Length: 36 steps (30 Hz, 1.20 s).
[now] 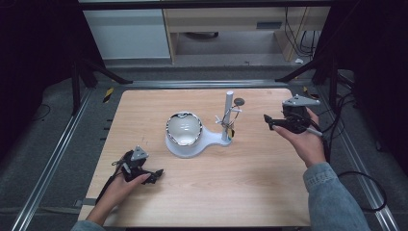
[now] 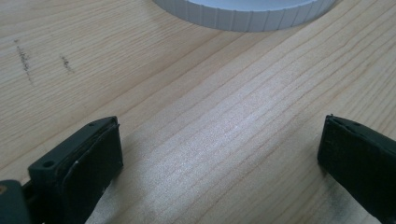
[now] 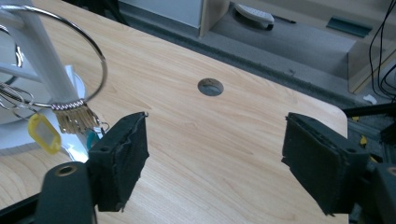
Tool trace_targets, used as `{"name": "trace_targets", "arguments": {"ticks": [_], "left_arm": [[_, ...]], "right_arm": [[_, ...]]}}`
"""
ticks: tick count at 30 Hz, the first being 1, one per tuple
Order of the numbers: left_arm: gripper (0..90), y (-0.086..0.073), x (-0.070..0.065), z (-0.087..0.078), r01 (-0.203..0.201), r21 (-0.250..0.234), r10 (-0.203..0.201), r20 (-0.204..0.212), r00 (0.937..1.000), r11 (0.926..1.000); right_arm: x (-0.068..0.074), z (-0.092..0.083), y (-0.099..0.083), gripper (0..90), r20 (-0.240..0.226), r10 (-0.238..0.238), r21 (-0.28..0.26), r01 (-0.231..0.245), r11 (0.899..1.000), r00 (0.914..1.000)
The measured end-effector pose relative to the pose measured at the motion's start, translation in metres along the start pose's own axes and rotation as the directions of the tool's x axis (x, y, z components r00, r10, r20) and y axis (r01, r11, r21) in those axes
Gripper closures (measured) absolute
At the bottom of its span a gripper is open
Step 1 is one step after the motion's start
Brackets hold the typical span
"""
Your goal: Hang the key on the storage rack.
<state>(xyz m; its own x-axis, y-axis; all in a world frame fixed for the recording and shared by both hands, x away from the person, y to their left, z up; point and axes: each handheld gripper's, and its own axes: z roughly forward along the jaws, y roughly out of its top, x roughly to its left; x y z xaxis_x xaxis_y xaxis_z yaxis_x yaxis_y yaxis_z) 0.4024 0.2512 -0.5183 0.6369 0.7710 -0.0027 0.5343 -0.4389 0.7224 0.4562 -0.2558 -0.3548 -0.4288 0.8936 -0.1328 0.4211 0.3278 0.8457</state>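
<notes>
Pale wooden planking of the table [image 2: 210, 140] is seen closest of all, its grain running in long soft streaks, with a few dark scuffs at one side. Set on it, toward the middle, is a white plastic stand [image 1: 192, 144] — a round, ribbed-edged base carrying a shiny dome-like bowl [image 1: 184, 128], and an upright post [image 1: 228, 115] with short pegs. From those pegs a thin wire ring [image 3: 70, 56] is hung, strung with brass-coloured keys [image 3: 74, 119] and a yellow tag [image 3: 44, 133]. The right gripper [image 1: 267, 119] is held just right of the post, its padded black jaws spread wide and nothing gripped. The left gripper [image 1: 158, 173] is rested low near the front left of the table, jaws likewise wide apart and empty, the stand's base just ahead of it. An approach is judged to be in hand: the key ring has not yet been grasped. Next, the right jaws would need to be carried leftward and closed on the thin wire, which may slip.
</notes>
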Motion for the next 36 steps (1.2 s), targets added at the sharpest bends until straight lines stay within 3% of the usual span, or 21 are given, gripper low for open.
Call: {"name": "trace_targets", "arguments": {"ticks": [18, 36], "left_arm": [[0.0, 0.000, 0.000, 0.000, 0.000, 0.000, 0.000, 0.000, 1.0000, 1.0000], [0.0, 0.000, 0.000, 0.000, 0.000, 0.000, 0.000, 0.000, 1.0000, 1.0000]], "right_arm": [[-0.009, 0.014, -0.036, 18.1, 0.031, 0.041, 0.057, -0.043, 0.997, 0.9987], [0.000, 0.030, -0.069, 15.8, 0.022, 0.062, 0.125, -0.064, 0.990, 0.9978]]}}
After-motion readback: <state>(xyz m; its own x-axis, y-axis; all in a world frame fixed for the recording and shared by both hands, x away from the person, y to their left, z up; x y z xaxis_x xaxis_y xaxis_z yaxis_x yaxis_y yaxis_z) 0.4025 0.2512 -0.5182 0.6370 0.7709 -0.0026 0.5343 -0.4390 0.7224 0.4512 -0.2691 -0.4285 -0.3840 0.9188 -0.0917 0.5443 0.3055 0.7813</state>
